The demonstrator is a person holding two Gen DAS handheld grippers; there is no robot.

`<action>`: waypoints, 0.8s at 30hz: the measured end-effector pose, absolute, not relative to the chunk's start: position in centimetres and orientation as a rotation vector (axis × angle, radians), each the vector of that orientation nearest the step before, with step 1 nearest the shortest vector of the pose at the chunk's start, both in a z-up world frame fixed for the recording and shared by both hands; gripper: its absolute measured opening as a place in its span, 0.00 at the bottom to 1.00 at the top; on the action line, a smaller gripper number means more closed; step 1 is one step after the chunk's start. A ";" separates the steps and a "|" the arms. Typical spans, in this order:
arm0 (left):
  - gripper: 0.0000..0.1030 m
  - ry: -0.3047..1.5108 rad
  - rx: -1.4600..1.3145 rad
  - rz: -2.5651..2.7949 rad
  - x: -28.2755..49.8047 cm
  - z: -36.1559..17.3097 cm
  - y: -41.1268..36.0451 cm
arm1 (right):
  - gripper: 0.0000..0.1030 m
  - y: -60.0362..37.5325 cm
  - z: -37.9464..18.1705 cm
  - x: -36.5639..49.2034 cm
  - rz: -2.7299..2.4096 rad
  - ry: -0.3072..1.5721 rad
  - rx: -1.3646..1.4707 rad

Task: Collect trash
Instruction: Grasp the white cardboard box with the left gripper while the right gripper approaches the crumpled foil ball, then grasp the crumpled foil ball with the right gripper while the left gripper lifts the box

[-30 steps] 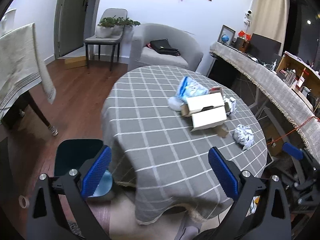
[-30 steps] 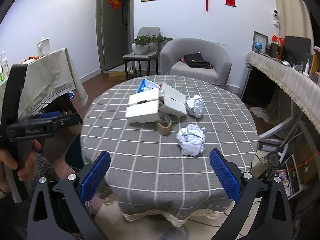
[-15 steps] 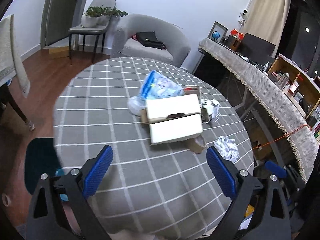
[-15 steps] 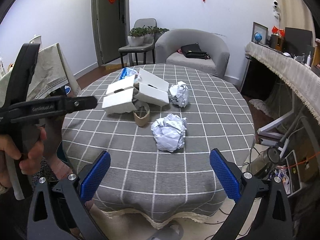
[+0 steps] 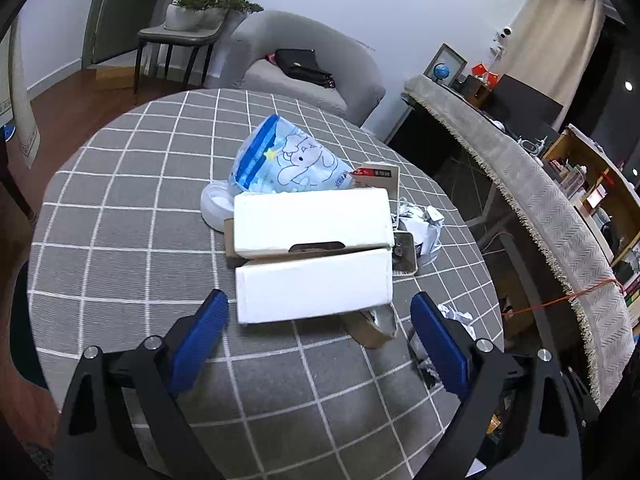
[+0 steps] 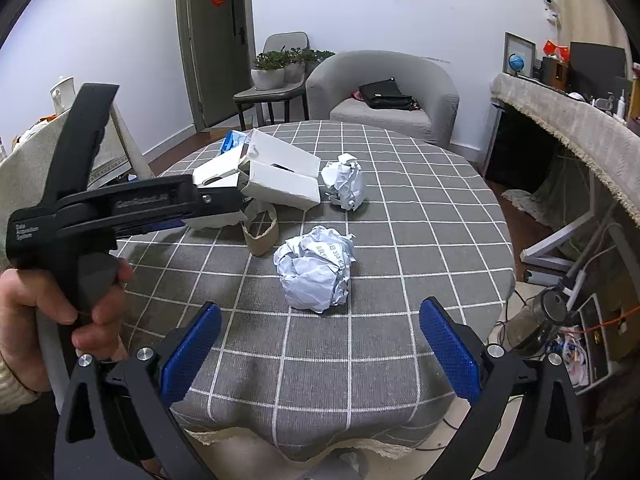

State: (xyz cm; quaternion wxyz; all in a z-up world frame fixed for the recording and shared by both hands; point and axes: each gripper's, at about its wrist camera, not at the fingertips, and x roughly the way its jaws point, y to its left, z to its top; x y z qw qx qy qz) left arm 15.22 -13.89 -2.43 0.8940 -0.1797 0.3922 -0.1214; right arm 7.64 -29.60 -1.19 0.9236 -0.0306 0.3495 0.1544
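A round table (image 6: 420, 216) covered with a grey checked cloth is seen in both wrist views, with the trash gathered on it. The left gripper (image 5: 320, 332) is held with its blue pads wide apart and empty, just short of the near white box (image 5: 314, 286). That box lies with its long axis crosswise to the fingers, and a second white box (image 5: 312, 216) lies parallel just beyond it. Behind them a blue printed plastic bag (image 5: 288, 160) is propped, its long axis running away from the gripper. A brown cardboard ring (image 5: 370, 326) lies against the near box's right corner.

The right gripper (image 6: 320, 340) is likewise spread open and holds nothing; a crumpled paper ball (image 6: 316, 268) lies between and just beyond its fingers, apart from them. A second paper ball (image 6: 344, 182) rests farther off, beside the boxes. The left gripper (image 6: 132, 204), gripped by the left hand (image 6: 52, 312), reaches across toward the boxes.
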 end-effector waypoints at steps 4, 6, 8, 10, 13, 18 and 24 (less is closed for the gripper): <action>0.82 0.814 -0.365 -0.230 15.8 -2.7 -14.0 | 0.92 -29.7 -1.4 8.1 0.318 0.727 -0.049; 0.82 0.813 -0.374 -0.224 16.1 -2.7 -14.0 | 0.87 -29.7 -1.5 8.4 0.321 0.736 -0.044; 0.79 0.813 -0.386 -0.227 16.4 -2.6 -13.8 | 0.82 -29.8 -1.7 8.5 0.326 0.743 -0.041; 0.76 0.812 -0.370 -0.236 16.4 -2.5 -13.7 | 0.79 -29.6 -1.9 8.7 0.333 0.750 -0.034; 0.74 0.809 -0.349 -0.243 16.0 -2.3 -13.6 | 0.75 -29.5 -1.9 9.1 0.338 0.758 -0.014; 0.74 0.804 -0.335 -0.240 15.6 -2.0 -13.2 | 0.71 -29.4 -2.1 9.8 0.347 0.777 0.054; 0.73 0.803 -0.352 -0.238 14.9 -1.4 -11.4 | 0.64 -29.0 -1.7 10.9 0.338 0.782 0.053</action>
